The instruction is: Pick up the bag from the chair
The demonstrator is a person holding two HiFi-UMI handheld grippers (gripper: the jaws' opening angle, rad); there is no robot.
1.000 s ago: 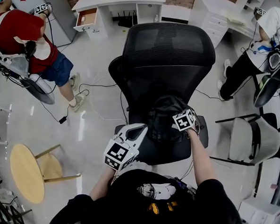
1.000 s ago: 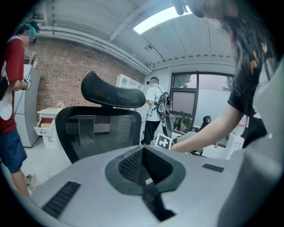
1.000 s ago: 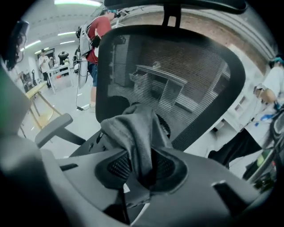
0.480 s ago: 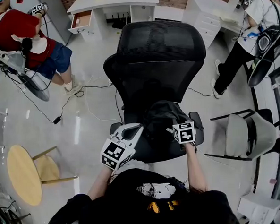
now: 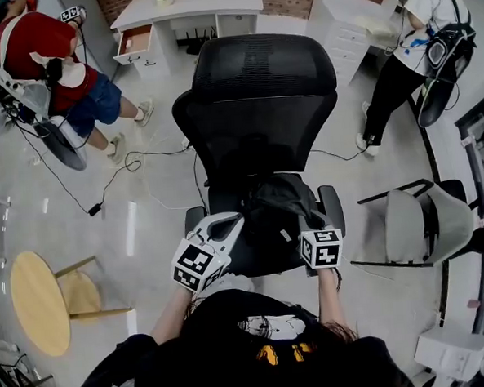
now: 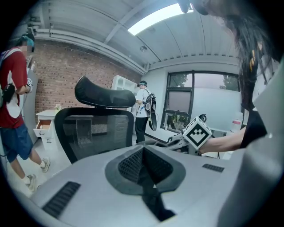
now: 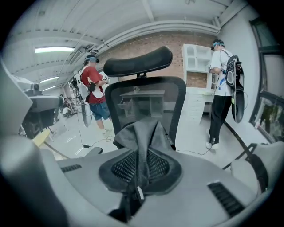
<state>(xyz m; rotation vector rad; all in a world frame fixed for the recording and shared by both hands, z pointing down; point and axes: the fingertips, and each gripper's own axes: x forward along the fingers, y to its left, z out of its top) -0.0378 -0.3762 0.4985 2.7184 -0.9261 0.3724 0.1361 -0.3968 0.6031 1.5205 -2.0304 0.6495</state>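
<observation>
Bag (image 5: 277, 204), black, over the seat of the office chair (image 5: 256, 81), against its backrest. We have the right gripper (image 7: 137, 177) clamped on a fold of its fabric, jaws just closing. Left gripper (image 6: 144, 173) near the bag's left side, jaws together, empty.

Bag (image 5: 275, 204) bottom behind right gripper (image 5: 312, 228)

Right tongs (image 7: 138, 165) tight on dark bag (image 7: 144, 132) fabric, mesh chair (image 7: 146, 95) behind.
</observation>
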